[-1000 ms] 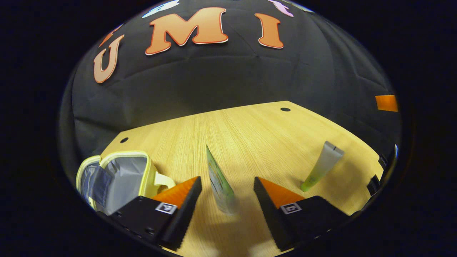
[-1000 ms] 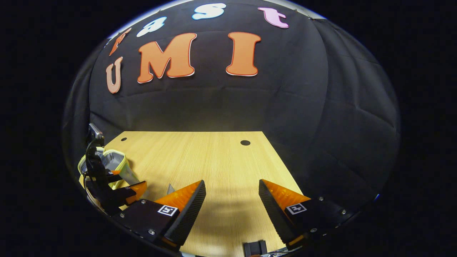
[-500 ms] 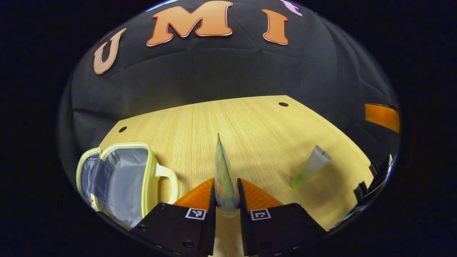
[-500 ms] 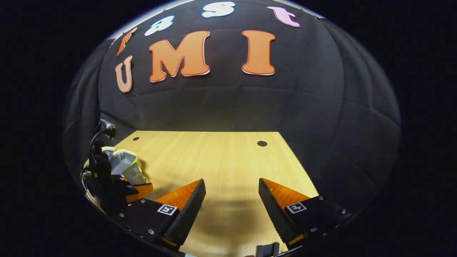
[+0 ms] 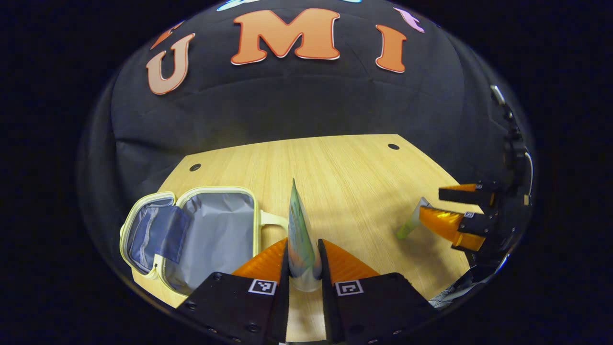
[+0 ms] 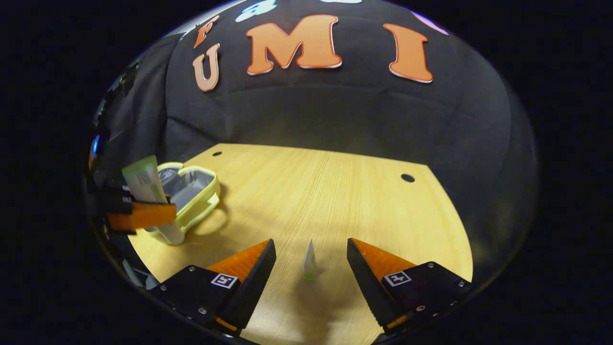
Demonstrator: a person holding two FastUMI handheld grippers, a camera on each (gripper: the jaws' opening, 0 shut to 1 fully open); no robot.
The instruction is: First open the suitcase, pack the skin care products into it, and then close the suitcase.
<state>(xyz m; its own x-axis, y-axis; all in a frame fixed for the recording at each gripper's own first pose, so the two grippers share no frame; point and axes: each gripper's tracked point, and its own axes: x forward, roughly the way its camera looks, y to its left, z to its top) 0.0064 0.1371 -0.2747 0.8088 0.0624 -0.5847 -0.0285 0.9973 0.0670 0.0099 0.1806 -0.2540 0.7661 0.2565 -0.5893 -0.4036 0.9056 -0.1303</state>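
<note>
Suitcase (image 5: 210, 230): small, pale yellow trim, grey lining; lies open on the wooden counter (image 5: 335, 172), lid flap spread to its left in the left gripper view, carry handle (image 5: 273, 219) facing the held tube. In the right gripper view the suitcase (image 6: 194, 189) sits at the counter's left part, partly behind the other gripper.

Skin care tube, first (image 5: 300, 235): green and white, seen edge-on, crimped end pointing up; clamped between both fingers of the left hand-held gripper (image 5: 303, 268), lifted off the counter just right of the suitcase handle. In the right gripper view the same tube (image 6: 143, 184) stands upright in that gripper (image 6: 141, 215), cap end down, in front of the suitcase.

Skin care tube, second (image 5: 411, 224): pale with a green end, lying on the counter at the right part, well apart from the suitcase. In the right gripper view it (image 6: 310, 261) lies end-on between the two fingers, touching neither.

Right hand-held gripper (image 6: 311, 268): fingers spread wide, holding nothing, low over the counter on either side of the second tube. In the left gripper view it (image 5: 443, 211) reaches in from the right edge, one finger lying across the tube's far end
</note>
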